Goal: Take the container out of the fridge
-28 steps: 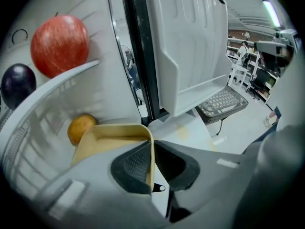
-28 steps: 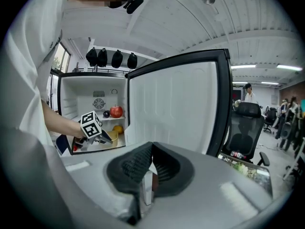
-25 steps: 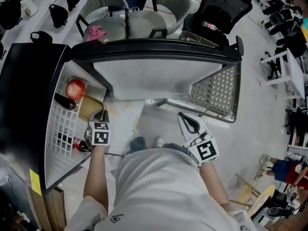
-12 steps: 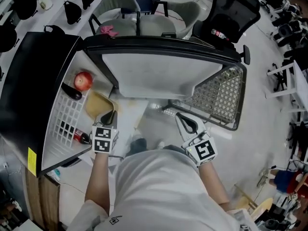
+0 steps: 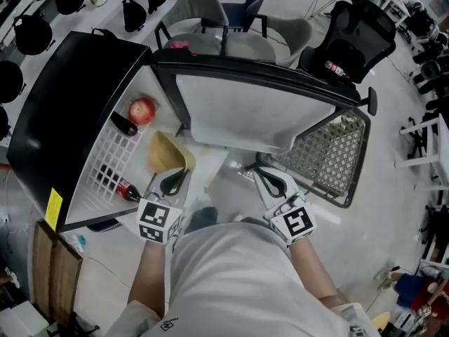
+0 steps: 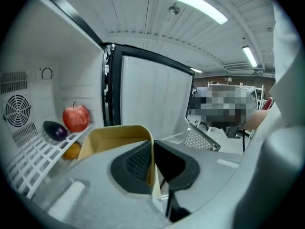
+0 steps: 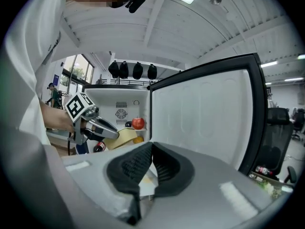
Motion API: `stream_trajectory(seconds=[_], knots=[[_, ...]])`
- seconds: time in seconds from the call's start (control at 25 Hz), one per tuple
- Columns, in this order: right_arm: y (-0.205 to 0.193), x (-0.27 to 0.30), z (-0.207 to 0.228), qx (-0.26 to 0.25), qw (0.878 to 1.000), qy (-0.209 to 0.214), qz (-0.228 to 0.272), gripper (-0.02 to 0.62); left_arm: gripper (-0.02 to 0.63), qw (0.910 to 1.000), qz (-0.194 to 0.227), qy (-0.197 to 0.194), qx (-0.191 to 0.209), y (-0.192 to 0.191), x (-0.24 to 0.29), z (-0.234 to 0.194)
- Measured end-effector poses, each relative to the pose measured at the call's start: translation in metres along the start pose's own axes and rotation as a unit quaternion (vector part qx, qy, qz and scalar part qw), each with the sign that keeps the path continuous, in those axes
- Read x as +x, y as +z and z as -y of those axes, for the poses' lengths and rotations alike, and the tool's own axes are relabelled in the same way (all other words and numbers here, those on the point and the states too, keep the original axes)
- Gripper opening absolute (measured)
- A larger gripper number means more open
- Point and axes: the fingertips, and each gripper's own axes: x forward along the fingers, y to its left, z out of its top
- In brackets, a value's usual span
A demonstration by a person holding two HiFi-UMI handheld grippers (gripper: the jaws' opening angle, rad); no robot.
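Observation:
The container (image 5: 165, 153) is a shallow tan tub, held out at the front edge of the open fridge's (image 5: 77, 97) wire shelf (image 5: 112, 161). My left gripper (image 5: 173, 181) is shut on its near wall; in the left gripper view the thin wall (image 6: 151, 156) is pinched between the pads, with the tub (image 6: 112, 136) stretching ahead. My right gripper (image 5: 275, 181) hangs in front of the open door (image 5: 259, 111), shut with nothing in it. In the right gripper view, the right gripper (image 7: 151, 168) points toward the left gripper (image 7: 102, 128) and the tub (image 7: 125, 136).
A red apple (image 5: 142, 109), a dark eggplant (image 5: 125, 125) and an orange fruit (image 6: 71, 150) lie on the fridge's wire shelf. A cola bottle (image 5: 119, 186) lies lower down. The door carries a wire basket (image 5: 326, 153). Chairs (image 5: 210, 20) stand behind the fridge.
My left gripper has drawn the tan container off the shelf toward the fridge opening and toward me. The right gripper has kept its place in front of the door.

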Motion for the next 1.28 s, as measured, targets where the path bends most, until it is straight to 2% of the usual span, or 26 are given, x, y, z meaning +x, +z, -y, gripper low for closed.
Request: stream_trajectory(seconds=[0.24,0.68,1.0,1.28], knots=[[0.019,0.009,-0.018,-0.009,0.999,0.033,0.019,0.003,0.024,0.9955,0.091,-0.014,-0.022,0.03,-0.03,0.015],[0.039,0.023,-0.056,-0.017,0.995,0.085,0.039,0.003,0.025,0.9829,0.18,-0.001,-0.037,0.045,-0.077,0.021],[0.043,0.027,-0.078,-0.025,0.992,0.112,0.045,0.003,0.025,0.9774,0.207,0.0,-0.04,0.04,-0.094,0.023],[0.043,0.03,-0.092,-0.031,0.99,0.128,0.044,0.003,0.025,0.9763,0.213,-0.005,-0.04,0.036,-0.1,0.024]])
